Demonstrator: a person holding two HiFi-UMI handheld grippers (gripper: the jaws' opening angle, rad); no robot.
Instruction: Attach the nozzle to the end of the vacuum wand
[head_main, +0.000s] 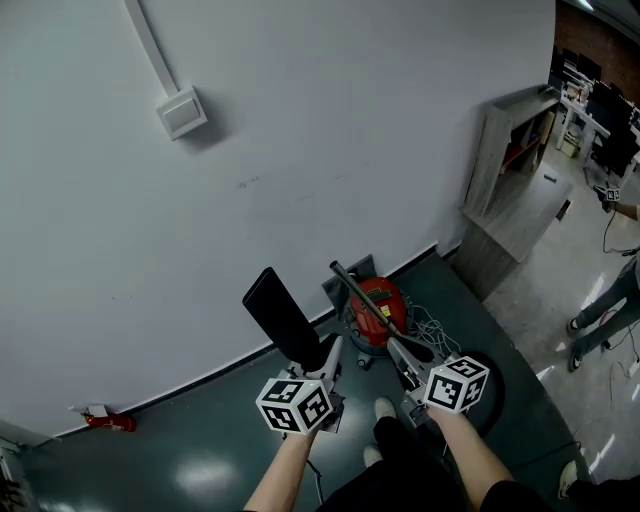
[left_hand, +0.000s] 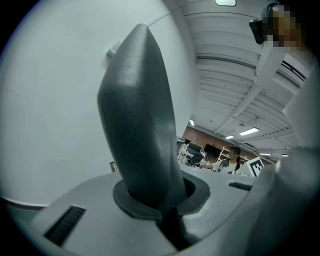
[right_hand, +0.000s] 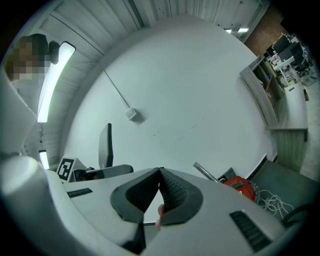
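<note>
Left gripper (left_hand: 160, 200) clamped on nozzle (left_hand: 137, 115); right gripper (right_hand: 160, 185) shut, empty. Recommend steadying wand (head_main: 365, 295) at 1 o'clock, then seating nozzle squarely.

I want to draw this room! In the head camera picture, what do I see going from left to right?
Small red thing on the floor → white box on the wall → black nozzle → red vacuum cleaner → grey cabinet → a person's legs at the right edge.
</note>
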